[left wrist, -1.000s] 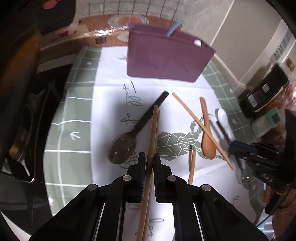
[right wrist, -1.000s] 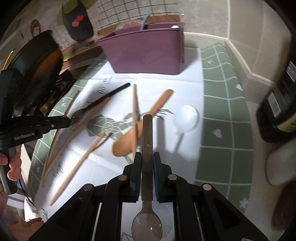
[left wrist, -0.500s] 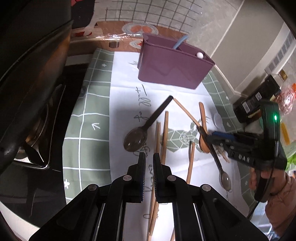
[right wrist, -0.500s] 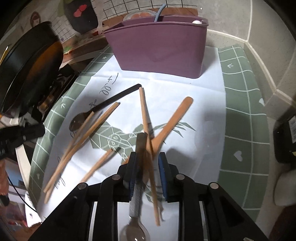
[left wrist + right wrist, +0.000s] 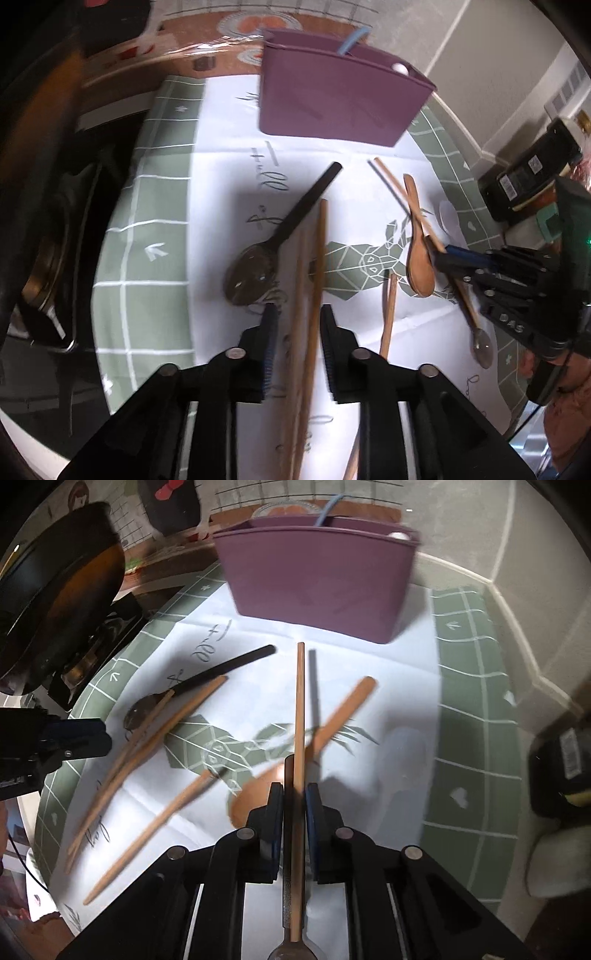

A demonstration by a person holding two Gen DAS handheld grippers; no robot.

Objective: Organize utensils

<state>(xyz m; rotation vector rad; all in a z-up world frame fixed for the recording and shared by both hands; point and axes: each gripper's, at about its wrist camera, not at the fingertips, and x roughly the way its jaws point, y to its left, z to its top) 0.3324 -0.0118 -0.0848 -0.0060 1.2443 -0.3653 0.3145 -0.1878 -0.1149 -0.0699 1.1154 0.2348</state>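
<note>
Near the purple holder [image 5: 317,579], the right gripper [image 5: 293,803] clamped a chopstick [image 5: 298,738] and metal spoon [image 5: 287,915], while the left gripper's [image 5: 297,328] fingers straddled, parted, a chopstick pair [image 5: 314,288].

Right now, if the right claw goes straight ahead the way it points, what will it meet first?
Probably the purple utensil holder. The right claw, shut on a wooden chopstick and a metal spoon, points at its front wall, and the chopstick's tip would arrive first. Depth is unclear.

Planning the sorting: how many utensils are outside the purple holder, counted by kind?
chopsticks: 4
wooden spoon: 1
black spoon: 1
metal spoon: 1
white spoon: 1
Total: 8
</note>
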